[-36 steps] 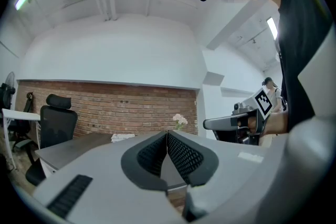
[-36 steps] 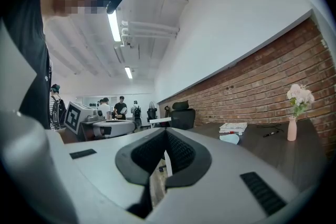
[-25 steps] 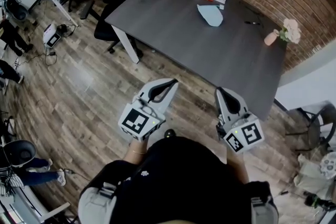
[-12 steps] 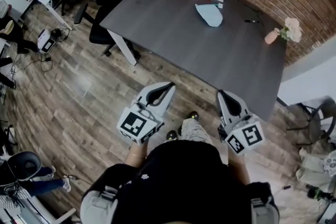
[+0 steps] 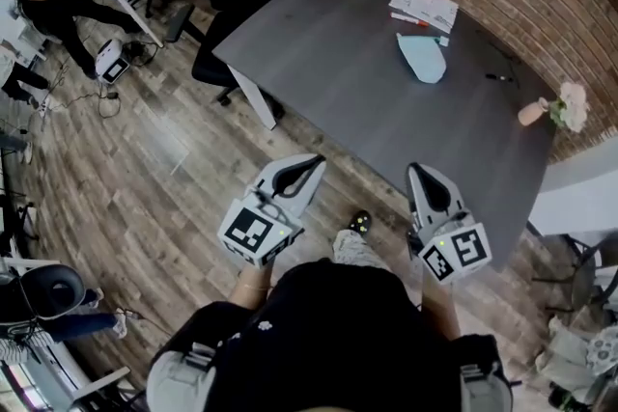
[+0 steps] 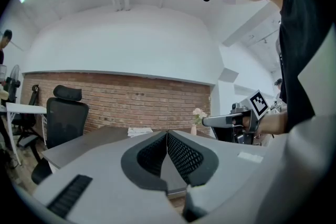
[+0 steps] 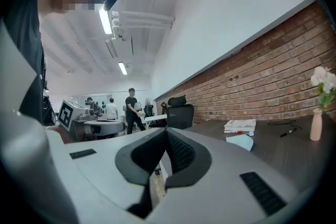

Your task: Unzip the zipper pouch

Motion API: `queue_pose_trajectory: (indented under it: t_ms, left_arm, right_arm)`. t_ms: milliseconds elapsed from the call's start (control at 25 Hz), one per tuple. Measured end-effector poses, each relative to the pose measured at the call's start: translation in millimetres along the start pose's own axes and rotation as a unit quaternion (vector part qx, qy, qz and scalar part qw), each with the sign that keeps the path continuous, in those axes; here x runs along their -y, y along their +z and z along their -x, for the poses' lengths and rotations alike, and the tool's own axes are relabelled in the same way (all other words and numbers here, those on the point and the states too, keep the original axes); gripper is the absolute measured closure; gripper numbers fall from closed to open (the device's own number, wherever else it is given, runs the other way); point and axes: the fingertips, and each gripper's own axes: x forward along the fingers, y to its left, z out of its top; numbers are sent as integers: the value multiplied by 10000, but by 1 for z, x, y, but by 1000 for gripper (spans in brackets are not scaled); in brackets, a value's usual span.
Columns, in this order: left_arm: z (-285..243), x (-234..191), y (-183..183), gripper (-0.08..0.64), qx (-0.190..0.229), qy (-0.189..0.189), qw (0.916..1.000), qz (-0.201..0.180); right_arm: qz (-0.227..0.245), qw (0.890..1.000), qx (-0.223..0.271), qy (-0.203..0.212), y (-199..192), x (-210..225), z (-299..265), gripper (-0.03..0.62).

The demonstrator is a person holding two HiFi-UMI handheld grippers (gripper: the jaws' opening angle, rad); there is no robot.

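Lying on the far half of the table (image 5: 328, 63), the pouch (image 5: 422, 58) is sitting at 12 o'clock from the right gripper (image 5: 418, 172) and at about half past 1 from the left gripper (image 5: 316, 162), well apart from both. Its long axis is seemingly running from 11 to 5 o'clock. Both grippers are pressing their jaws together on nothing. The right one is standing nearer, I judge.

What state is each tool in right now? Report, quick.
Left tool: closed, holding nothing.
Right tool: closed, holding nothing.
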Motion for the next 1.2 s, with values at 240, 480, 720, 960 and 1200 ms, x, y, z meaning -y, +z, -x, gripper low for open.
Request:
queue_pose_trajectory:
  t_ms: [240,480,720,960,1200]
  left_arm:
    - [-32,-30,12,554,25,96,9999,-47]
    - [-78,-55,14,554,23,67,10000,-8]
    - [-137,-85,18,554,-18,-142,9999,-93]
    - [-190,-116,20,554,-134,-711,9973,-82]
    - [-236,-154,29,554,-219,-1367,9903,-95]
  right_arm:
    - [38,9999,-63,97,8,31,-39,592]
    - [77,9998,-142,75,12,70,-64,592]
    - [106,9997,-166,-165,20,118,-87,592]
    - [-34,9966,-268,-785,16,161,-113,591]
    - [-206,9897,-271,-1394,18,187,-143,591]
